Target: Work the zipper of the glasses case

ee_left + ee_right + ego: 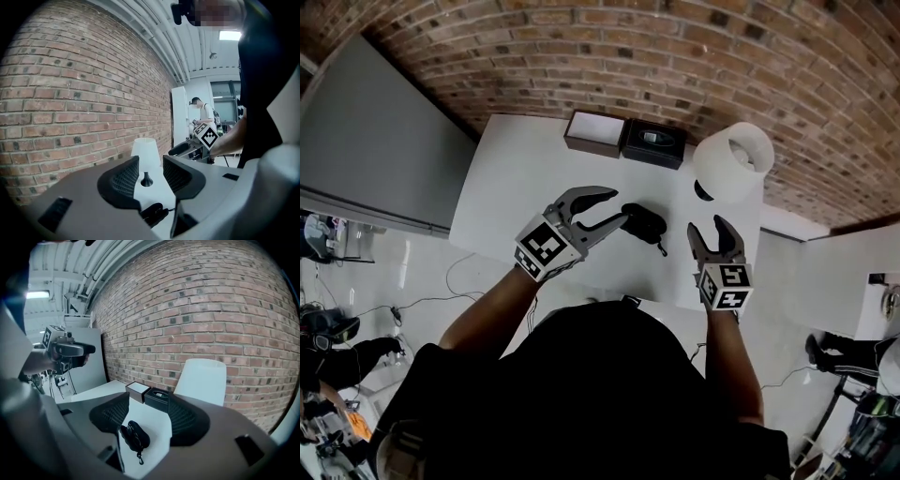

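A small black zippered glasses case [643, 223] lies on the white table [516, 197], with a short strap and clip [661, 248] trailing toward me. My left gripper [620, 206] comes in from the left, its lower fingertip right at the case's left end. In the left gripper view the left gripper [151, 176] is open with nothing between the pads, and the case [152, 213] shows below them. My right gripper [707, 226] hovers to the right of the case, apart from it. It is open in the right gripper view [143, 416], where the case [133, 436] lies on the table beyond its jaws.
At the table's back stand a brown box with a white inside [592, 131] and a black box [653, 142]. A white table lamp [731, 159] is at the back right. A brick wall runs behind the table. A person [202, 110] stands far off.
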`<state>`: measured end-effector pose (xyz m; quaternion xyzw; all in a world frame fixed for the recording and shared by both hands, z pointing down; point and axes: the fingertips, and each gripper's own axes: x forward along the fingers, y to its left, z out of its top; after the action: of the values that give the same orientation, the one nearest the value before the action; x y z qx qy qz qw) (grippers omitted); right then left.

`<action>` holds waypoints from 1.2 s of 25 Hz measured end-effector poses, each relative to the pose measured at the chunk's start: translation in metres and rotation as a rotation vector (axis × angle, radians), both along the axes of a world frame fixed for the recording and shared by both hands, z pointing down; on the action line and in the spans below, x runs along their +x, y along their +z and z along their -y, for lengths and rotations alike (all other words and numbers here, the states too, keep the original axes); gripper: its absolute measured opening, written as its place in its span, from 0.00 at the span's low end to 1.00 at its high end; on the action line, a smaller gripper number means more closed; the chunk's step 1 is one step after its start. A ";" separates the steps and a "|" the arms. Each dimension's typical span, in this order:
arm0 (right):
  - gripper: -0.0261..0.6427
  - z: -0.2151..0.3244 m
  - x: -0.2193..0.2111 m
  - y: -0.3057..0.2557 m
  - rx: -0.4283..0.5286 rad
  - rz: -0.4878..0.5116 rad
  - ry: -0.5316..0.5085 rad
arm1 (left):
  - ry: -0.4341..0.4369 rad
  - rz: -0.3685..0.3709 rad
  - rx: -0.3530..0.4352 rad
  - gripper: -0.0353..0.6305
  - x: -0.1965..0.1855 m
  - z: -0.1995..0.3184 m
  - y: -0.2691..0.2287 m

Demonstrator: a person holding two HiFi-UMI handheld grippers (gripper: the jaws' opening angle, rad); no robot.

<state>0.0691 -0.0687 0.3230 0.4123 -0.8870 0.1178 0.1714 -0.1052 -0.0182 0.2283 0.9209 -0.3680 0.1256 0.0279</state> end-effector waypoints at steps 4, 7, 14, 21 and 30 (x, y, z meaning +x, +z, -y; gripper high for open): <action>0.43 0.015 0.006 0.013 -0.017 0.002 -0.037 | -0.028 0.010 -0.022 0.32 0.009 0.014 0.007; 0.43 0.016 0.004 0.024 -0.028 -0.013 -0.081 | -0.050 0.009 -0.033 0.32 0.012 0.019 0.012; 0.42 0.025 0.002 0.047 -0.066 -0.034 -0.115 | -0.060 0.029 -0.075 0.32 0.011 0.031 0.034; 0.41 0.030 -0.015 0.080 -0.130 -0.073 -0.125 | -0.045 0.011 -0.133 0.32 -0.001 0.058 0.060; 0.34 0.027 -0.031 0.136 -0.260 -0.104 -0.138 | 0.000 0.024 -0.247 0.32 -0.008 0.091 0.115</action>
<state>0.0377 -0.0960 0.4586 0.3301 -0.8804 0.1981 0.2767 -0.1129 -0.1096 0.3428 0.9088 -0.3502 0.1808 0.1368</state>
